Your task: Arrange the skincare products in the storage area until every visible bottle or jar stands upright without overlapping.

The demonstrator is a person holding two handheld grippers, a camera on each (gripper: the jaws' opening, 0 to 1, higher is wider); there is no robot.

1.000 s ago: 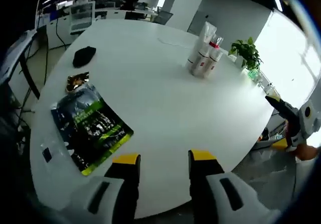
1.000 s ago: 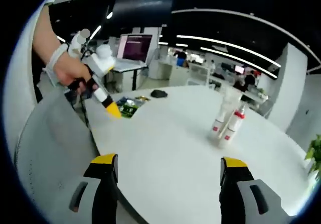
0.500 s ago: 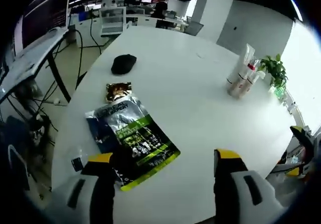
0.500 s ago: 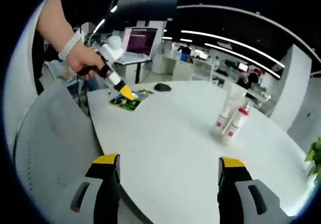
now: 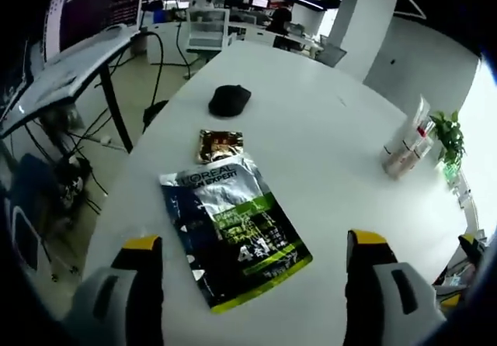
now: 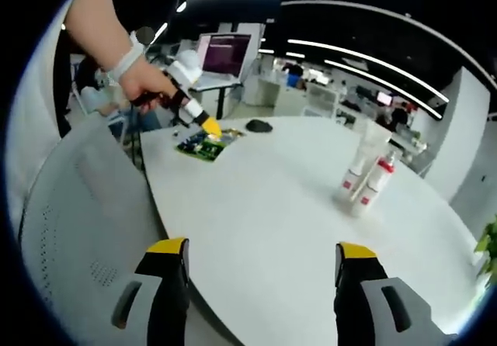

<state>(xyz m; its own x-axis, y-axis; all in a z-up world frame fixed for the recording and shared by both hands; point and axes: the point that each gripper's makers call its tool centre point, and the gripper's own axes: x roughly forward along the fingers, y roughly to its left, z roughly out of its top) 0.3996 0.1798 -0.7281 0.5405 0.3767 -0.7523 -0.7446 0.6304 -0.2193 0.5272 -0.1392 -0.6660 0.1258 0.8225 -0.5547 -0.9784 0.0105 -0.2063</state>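
Left gripper (image 5: pixel 247 245) spread wide, empty, poised over flat green sachet (image 5: pixel 235 233) near table (image 5: pixel 311 129) edge, likely for pickup; right gripper (image 6: pixel 255 254) equally wide, empty, well short of upright bottles (image 6: pixel 365 185) clustered far side.

Bare white table (image 6: pixel 264 206) ahead of right tongs (image 6: pixel 254 254) — bottles (image 6: pixel 365 181) far off.
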